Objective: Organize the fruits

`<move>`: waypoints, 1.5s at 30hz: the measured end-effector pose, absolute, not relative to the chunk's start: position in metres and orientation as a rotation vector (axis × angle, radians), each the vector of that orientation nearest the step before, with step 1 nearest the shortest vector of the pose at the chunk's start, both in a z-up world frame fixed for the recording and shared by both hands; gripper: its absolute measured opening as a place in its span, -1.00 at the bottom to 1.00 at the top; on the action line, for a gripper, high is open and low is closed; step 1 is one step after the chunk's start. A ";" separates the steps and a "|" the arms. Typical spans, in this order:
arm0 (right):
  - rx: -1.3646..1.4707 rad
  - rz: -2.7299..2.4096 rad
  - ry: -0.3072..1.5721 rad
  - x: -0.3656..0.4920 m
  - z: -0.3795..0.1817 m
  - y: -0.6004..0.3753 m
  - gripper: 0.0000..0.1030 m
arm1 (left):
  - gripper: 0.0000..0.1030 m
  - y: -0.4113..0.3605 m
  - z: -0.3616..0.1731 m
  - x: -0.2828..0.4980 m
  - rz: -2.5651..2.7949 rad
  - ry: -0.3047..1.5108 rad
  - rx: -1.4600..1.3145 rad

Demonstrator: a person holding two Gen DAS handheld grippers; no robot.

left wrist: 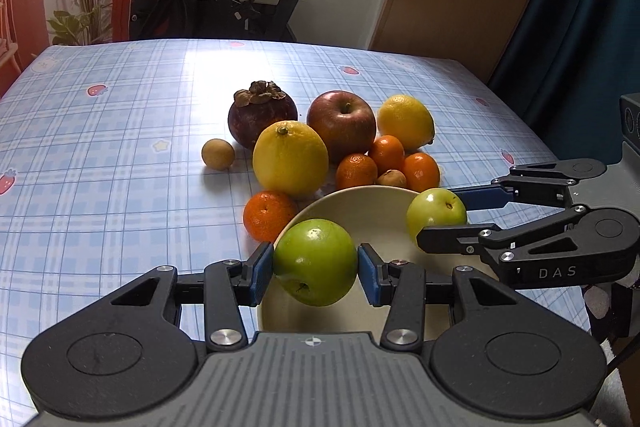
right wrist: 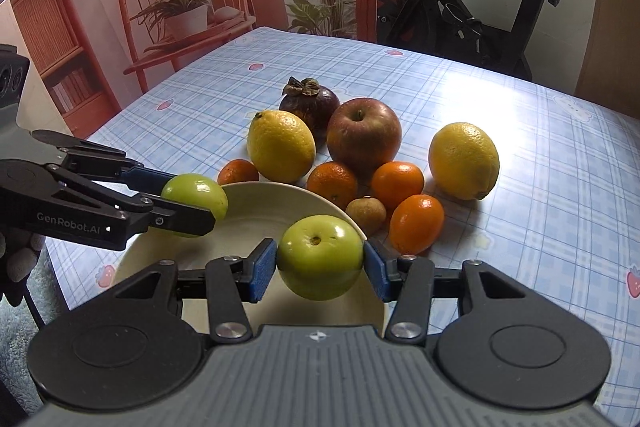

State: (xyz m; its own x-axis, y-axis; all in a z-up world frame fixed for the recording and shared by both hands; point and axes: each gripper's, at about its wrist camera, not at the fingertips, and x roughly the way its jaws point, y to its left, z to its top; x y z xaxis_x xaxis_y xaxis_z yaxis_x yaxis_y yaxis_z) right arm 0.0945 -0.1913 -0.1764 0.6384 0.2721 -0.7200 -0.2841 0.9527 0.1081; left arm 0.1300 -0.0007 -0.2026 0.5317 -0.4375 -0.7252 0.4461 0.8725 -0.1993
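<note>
1. Behind the table stands a black exercise bike, and the blue checked tablecloth (left wrist: 120, 155) carries all the fruit, with a round cream plate (left wrist: 372, 203) close to the near edge.
2. At the left gripper (left wrist: 316, 267) the jaws pinch a smooth green apple (left wrist: 316, 261), held over the near left rim of the plate.
3. At the right gripper (right wrist: 320, 263) the jaws likewise clamp a second green apple (right wrist: 320, 257), over the plate's right rim.
4. Nothing lies in the plate as far as I can see (so the sorting looks barely begun).
5. Left on the cloth, bunched toward the middle just beyond the plate: a dark purple mangosteen (left wrist: 262, 113), a red apple (left wrist: 342, 125), two yellow lemons (left wrist: 290, 159), four small orange mandarins (left wrist: 269, 215) and two little brown longans (left wrist: 218, 155).
6. My guess is that both green apples go down next, then the rest follows.
</note>
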 end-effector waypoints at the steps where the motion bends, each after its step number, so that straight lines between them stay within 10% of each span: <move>1: -0.020 0.316 0.824 0.095 -0.178 -0.192 -0.01 | -0.07 -0.001 -0.202 0.131 -0.528 0.865 0.010; 37: 0.065 0.259 0.761 0.094 -0.154 -0.223 0.00 | -0.06 0.011 -0.171 0.141 -0.428 0.761 -0.030; 45: 0.147 0.262 0.811 0.107 -0.159 -0.239 -0.42 | -0.07 0.017 -0.163 0.153 -0.368 0.741 -0.028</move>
